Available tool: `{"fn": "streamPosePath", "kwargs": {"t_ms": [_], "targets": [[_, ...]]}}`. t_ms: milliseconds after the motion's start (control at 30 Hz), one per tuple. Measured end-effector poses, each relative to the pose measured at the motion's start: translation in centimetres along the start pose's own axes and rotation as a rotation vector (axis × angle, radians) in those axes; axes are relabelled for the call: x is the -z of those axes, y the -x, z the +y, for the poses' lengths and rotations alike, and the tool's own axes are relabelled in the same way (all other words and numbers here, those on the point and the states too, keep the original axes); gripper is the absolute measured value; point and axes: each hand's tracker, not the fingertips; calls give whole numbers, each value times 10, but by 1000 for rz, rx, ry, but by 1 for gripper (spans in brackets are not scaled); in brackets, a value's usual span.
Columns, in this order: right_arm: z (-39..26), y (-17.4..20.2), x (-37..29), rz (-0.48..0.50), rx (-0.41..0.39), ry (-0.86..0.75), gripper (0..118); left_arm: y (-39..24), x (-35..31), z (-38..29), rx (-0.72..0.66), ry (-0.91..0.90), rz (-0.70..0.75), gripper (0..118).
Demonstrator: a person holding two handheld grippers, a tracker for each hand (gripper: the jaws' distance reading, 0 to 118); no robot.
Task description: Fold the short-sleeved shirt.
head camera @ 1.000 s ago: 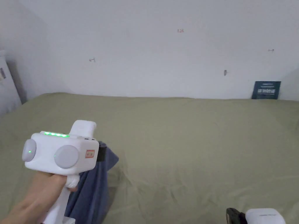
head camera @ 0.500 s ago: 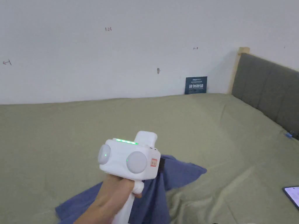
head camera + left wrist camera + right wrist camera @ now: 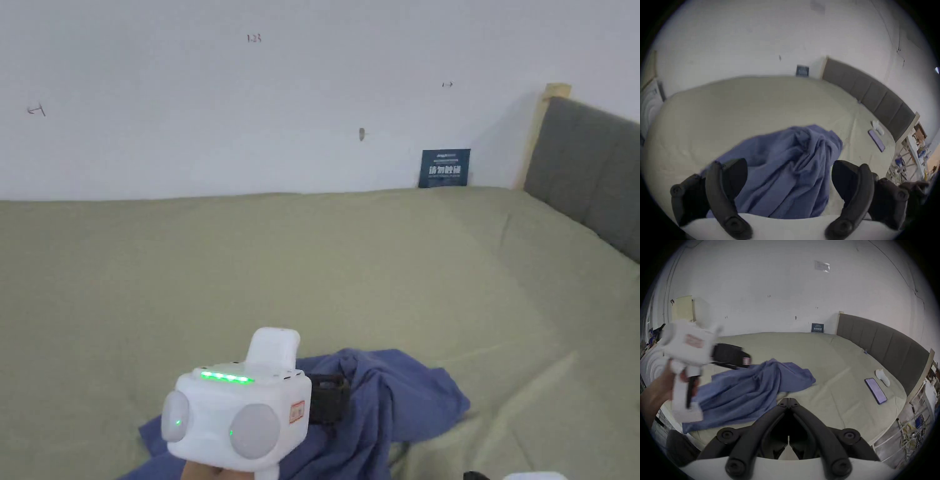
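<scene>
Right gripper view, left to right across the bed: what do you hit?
left hand-held gripper → blue shirt → phone → white sock

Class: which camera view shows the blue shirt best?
The right gripper view: the blue shirt lies crumpled across the bed, nearly whole. The left gripper view crops its near part; in the head view the left gripper hides part.

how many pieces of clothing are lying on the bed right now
2. A blue shirt lies rumpled on the bed's near side, below the open left gripper. A white sock lies by the headboard, beside a phone. Shirt folds might hide more.
</scene>
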Motion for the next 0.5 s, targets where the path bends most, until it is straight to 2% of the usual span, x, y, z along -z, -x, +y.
{"fn": "streamPosePath", "kwargs": {"t_ms": [33, 67, 100, 133, 167, 200, 300, 400, 500], "targets": [[3, 3, -4, 2, 0, -20, 0, 5, -32, -5, -1, -57, 44, 98], [5, 6, -8, 8, -5, -37, 0, 10, -61, -9, 10, -107, 67, 72], [7, 9, -13, 13, -16, -55, 0, 16, -91, -18, 13, -161, 116, 29], [9, 14, -17, 11, -29, -68, 0, 23, -119, -29, -22, -219, 167, 0], [10, 17, -21, 11, -35, -77, 0, 31, -144, -38, -39, -259, 215, 0], [11, 20, -27, 22, -40, -92, 0, 41, -169, -47, -56, -259, 205, 0], [13, 28, -39, 36, -26, -111, 0, 56, -229, -79, -77, -300, 341, 0], [13, 35, -44, 46, -19, -121, 0, 74, -257, -98, -81, -297, 469, 0], [14, 41, -45, 56, -15, -123, 0, 87, -267, -105, -144, -292, 471, 0]]}}
